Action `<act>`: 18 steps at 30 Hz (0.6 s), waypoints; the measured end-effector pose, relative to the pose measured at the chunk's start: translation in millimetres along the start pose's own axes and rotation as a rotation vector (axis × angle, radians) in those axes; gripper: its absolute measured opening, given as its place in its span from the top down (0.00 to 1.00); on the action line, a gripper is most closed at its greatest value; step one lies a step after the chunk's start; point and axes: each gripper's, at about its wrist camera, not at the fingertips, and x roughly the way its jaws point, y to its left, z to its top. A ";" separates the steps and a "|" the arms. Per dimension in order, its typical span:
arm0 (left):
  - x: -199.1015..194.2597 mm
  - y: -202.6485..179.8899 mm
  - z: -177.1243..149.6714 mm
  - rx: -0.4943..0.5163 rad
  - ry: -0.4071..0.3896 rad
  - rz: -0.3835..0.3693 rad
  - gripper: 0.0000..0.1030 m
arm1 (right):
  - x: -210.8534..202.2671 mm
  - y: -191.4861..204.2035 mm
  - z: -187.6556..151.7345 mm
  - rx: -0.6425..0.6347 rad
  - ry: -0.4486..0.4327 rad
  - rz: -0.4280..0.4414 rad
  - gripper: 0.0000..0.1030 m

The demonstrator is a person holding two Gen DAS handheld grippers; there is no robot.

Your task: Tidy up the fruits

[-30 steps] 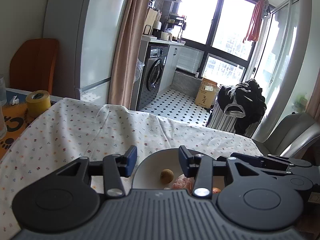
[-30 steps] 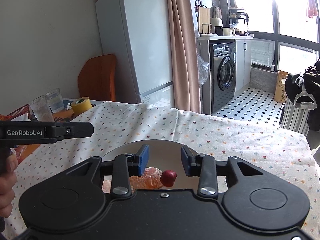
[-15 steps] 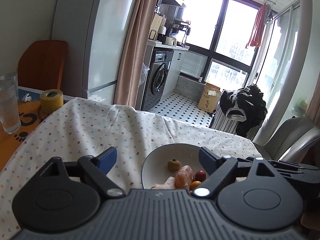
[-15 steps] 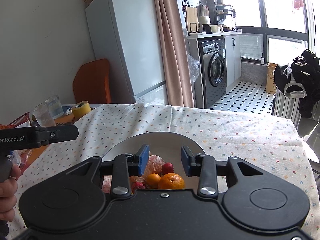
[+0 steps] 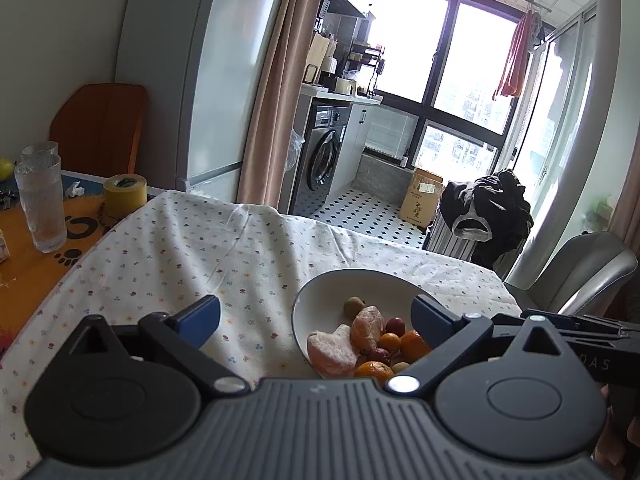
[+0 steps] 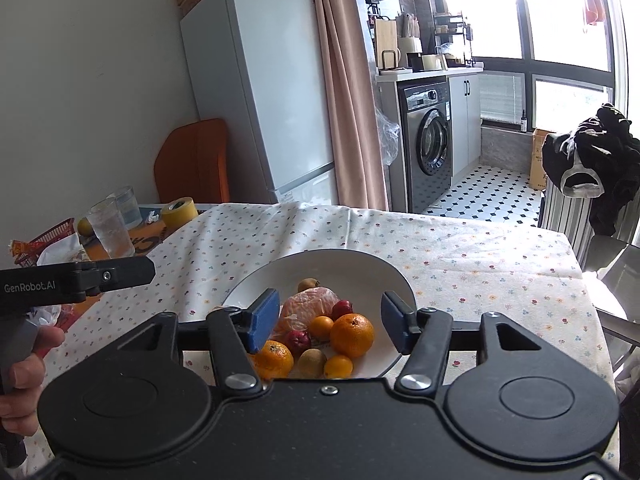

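1. The right gripper [image 6: 328,322] hangs with fingers spread apart, empty, above the fruits [image 6: 352,334].
2. The left gripper [image 5: 316,318] is spread wide, empty.
3. The fruits are piled in the white bowl [image 6: 384,270] on the tablecloth [image 6: 480,256].

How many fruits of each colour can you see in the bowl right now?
Orange fruits: 4
Red fruits: 2
Brown-green fruits: 2
Pink wrapped pieces: 2
Total: 10 visible in the bowl; more may be hidden.
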 end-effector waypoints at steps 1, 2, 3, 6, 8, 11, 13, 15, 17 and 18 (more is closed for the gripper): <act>-2.6 -0.1 -1.4 -0.001 0.000 -0.004 0.01 | -4.9 0.2 -1.0 0.003 -0.007 -0.003 0.37; -5.2 -0.7 -3.2 0.002 0.001 -0.009 0.01 | -9.1 0.6 -2.0 0.007 -0.013 -0.005 0.36; -7.9 -1.3 -4.8 0.005 0.004 -0.011 0.00 | -12.1 0.9 -2.8 0.009 -0.016 -0.005 0.33; -17.8 -1.8 -9.9 0.008 0.002 -0.023 0.00 | -24.4 1.6 -7.8 0.013 -0.026 -0.009 0.26; -26.4 -1.7 -13.4 0.015 -0.011 -0.021 0.00 | -32.2 2.8 -12.8 0.018 -0.031 -0.007 0.22; -39.0 0.3 -18.5 0.011 -0.015 -0.015 0.00 | -44.4 3.5 -20.3 0.036 -0.034 0.003 0.17; -48.5 1.4 -22.0 0.007 -0.016 -0.021 0.00 | -53.1 5.9 -25.0 0.037 -0.035 0.006 0.15; -58.7 0.9 -24.9 0.013 -0.017 -0.022 0.00 | -61.6 8.9 -28.0 0.032 -0.041 0.007 0.11; -69.1 -2.0 -28.3 0.048 -0.019 -0.021 0.00 | -71.2 13.9 -32.0 0.018 -0.047 0.009 0.08; -74.6 -3.5 -29.5 0.070 -0.021 -0.016 0.00 | -75.0 16.1 -33.6 0.012 -0.049 0.010 0.06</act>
